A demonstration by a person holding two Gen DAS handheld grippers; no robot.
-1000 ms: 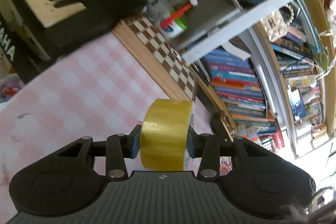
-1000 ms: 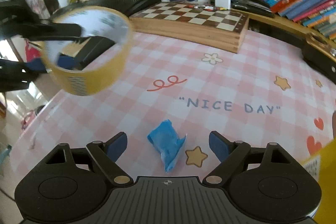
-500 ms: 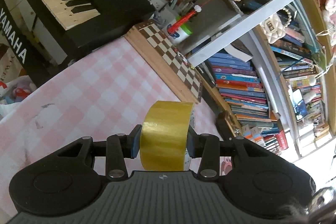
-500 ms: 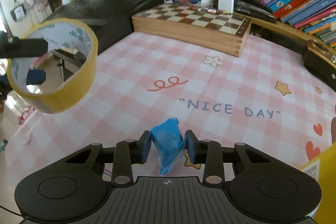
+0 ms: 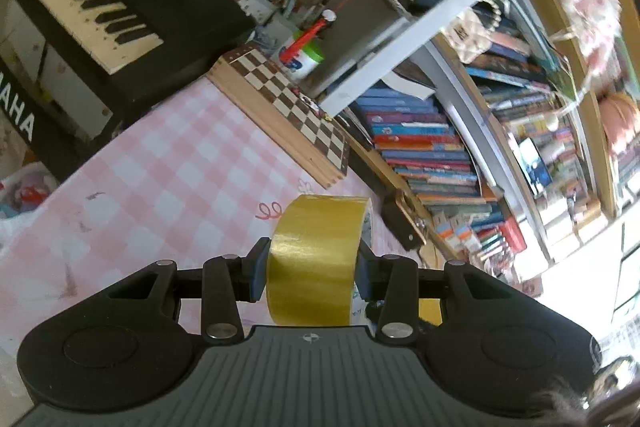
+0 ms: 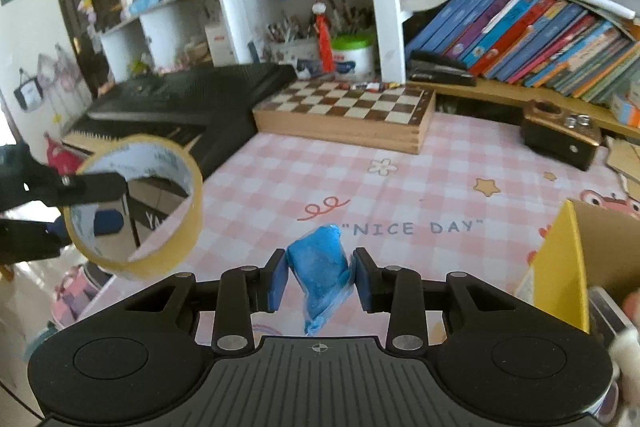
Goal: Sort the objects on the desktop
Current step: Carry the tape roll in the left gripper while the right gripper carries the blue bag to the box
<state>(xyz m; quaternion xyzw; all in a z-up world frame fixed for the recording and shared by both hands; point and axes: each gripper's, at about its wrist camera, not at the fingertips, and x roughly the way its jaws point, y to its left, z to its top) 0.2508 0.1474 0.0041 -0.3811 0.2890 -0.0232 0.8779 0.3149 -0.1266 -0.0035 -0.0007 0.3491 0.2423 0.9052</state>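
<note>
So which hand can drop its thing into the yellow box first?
Probably the right. The right gripper holds the blue wad with the yellow box open close beside it. The left gripper, holding the tape roll, is on the far side.

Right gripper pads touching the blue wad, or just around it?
Touching. The right wrist view shows both pads of the right gripper pressed against the blue wad.
</note>
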